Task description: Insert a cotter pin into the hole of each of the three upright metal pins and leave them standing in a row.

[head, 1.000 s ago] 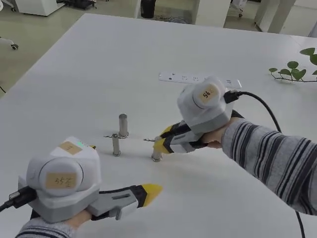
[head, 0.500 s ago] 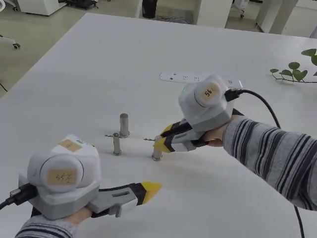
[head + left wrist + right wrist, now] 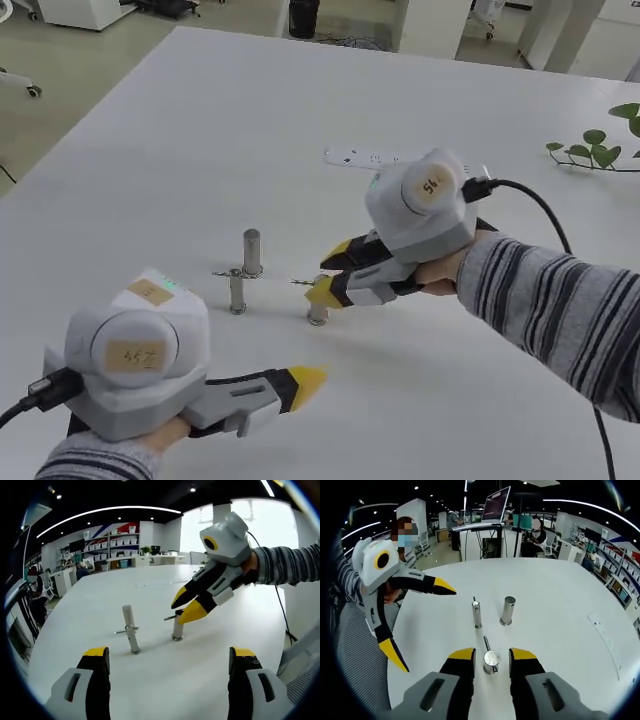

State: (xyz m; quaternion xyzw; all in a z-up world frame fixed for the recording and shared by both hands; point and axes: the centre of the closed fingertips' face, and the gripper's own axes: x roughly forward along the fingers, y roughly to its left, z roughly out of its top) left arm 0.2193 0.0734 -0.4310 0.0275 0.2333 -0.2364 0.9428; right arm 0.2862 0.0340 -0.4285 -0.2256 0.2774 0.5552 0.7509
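Note:
Three upright metal pins stand on the white table [image 3: 200,130]. The far pin [image 3: 252,252] [image 3: 508,611] shows no cotter pin. The middle pin [image 3: 237,291] [image 3: 133,641] [image 3: 477,612] has a cotter pin through it. The nearest pin [image 3: 318,308] [image 3: 177,629] [image 3: 491,661] carries a cotter pin [image 3: 300,283] [image 3: 170,616] [image 3: 486,642] poking out of its top hole. My right gripper [image 3: 326,274] [image 3: 492,655] is open, one jaw on each side of this pin's top. My left gripper [image 3: 300,382] [image 3: 169,652] hovers open near the front edge, holding nothing.
A white power strip [image 3: 400,158] [image 3: 605,640] lies behind the right gripper. A leafy plant sprig [image 3: 600,145] sits at the far right. The right gripper's black cable [image 3: 540,215] trails over the table.
The right gripper's jaws have parted at the nearest pin, leaving the cotter pin in its hole. The left gripper has hardly moved.

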